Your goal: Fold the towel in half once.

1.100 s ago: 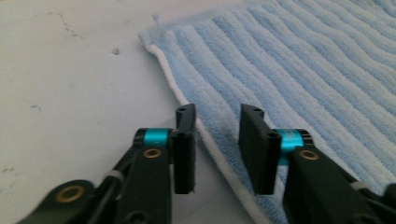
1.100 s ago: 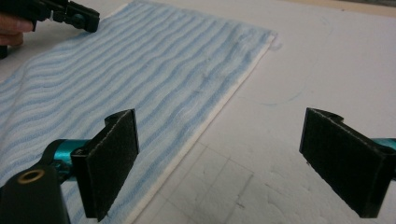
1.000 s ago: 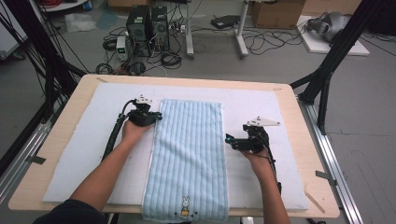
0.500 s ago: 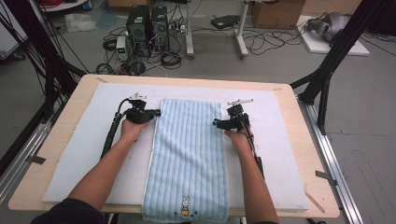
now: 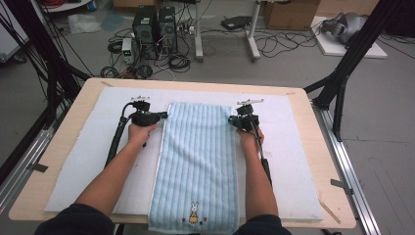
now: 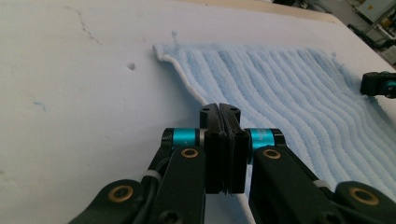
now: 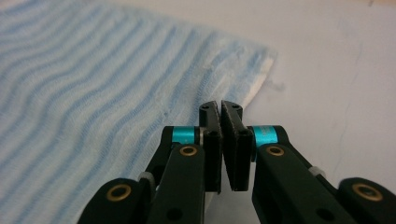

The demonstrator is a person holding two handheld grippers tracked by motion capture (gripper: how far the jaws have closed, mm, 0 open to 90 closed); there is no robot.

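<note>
My left gripper (image 5: 164, 116) is clamped on the blue towel's (image 5: 198, 161) left edge. My right gripper's (image 5: 231, 120) jaws have just been closing, now pinching its right edge.

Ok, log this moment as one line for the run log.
scene: towel flat on mat | left hand-held gripper: shut on towel's left edge | right hand-held gripper: just closed on right edge

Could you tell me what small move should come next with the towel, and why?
Probably lift both tongs together: the left tongs and right tongs are shut at opposite side edges of the blue towel, which lies flat on the white mat.
</note>
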